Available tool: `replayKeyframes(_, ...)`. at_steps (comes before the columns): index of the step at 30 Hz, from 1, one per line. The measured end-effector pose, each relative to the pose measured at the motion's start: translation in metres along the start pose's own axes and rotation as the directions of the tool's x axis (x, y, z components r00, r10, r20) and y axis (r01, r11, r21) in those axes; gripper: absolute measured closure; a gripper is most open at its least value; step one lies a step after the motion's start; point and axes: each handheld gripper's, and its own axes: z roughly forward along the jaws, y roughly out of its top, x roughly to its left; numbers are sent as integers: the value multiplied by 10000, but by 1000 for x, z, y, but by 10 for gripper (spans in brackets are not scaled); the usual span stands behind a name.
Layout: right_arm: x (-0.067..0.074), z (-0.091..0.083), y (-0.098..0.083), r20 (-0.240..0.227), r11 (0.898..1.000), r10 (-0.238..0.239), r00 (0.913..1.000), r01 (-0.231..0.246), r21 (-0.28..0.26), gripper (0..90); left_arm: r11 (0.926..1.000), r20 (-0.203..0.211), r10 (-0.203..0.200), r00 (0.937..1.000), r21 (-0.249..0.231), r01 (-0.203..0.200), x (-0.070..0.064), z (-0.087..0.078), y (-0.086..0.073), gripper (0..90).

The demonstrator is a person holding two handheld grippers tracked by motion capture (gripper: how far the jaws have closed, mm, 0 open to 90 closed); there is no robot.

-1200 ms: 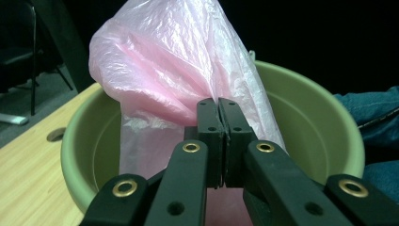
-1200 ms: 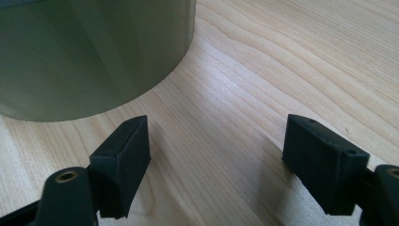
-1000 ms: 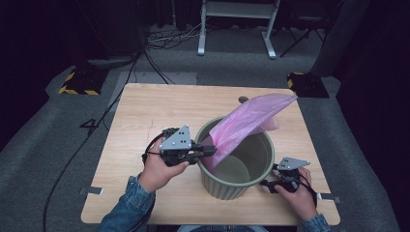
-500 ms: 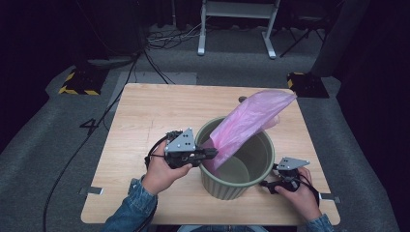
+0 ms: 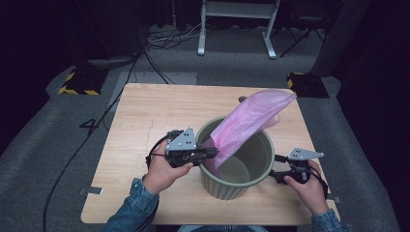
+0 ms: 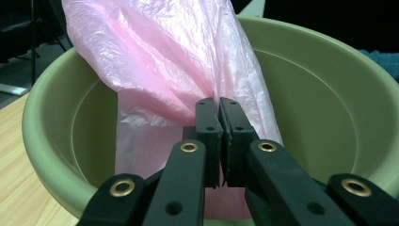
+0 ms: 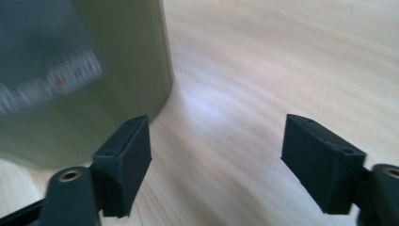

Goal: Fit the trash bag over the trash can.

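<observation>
**Pink bag pinched over the green bin**

The pink bag (image 6: 179, 70) is caught between the left gripper (image 6: 219, 117)'s jaws, which are pressed together on a gathered fold of the plastic. From that pinch the bag rises up and away, leaning out past the far rim of the green bin (image 6: 329, 103); its lower part hangs inside. The right gripper (image 7: 216, 155) has its jaws spread wide, having just narrowed slightly, with nothing but bare table (image 7: 263, 70) between them. The bin's wall stands just beyond its left jaw and bears a blurred, unreadable label (image 7: 44, 80).
</observation>
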Motion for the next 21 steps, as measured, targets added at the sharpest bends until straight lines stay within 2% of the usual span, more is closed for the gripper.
replayKeyframes(6, -5, -9, 21, 489, 9994, -151, 9987, 167, -310, 233, 10000, -87, 27, 10000, 49, -26, 1, 1, 0, 866)
replayKeyframes(10, -8, -13, 33, 358, 9983, -152, 9992, 172, -551, 228, 10000, -92, 29, 10000, 80, -29, 1, 2, 1, 866)
replayKeyframes(16, -12, -15, 53, 565, 9976, -279, 9980, 313, -612, 228, 10000, -162, -3, 9999, 65, 4, 0, 2, 0, 864)
replayKeyframes(17, -14, -15, 59, 790, 9974, -239, 9966, 291, -662, 228, 10000, -179, -6, 9998, 81, 7, 0, 2, 0, 863)
replayKeyframes(21, -18, -15, 71, 1167, 9948, -181, 9930, 296, -976, 210, 9999, -233, -23, 9997, 138, 26, -1, 1, 1, 862)
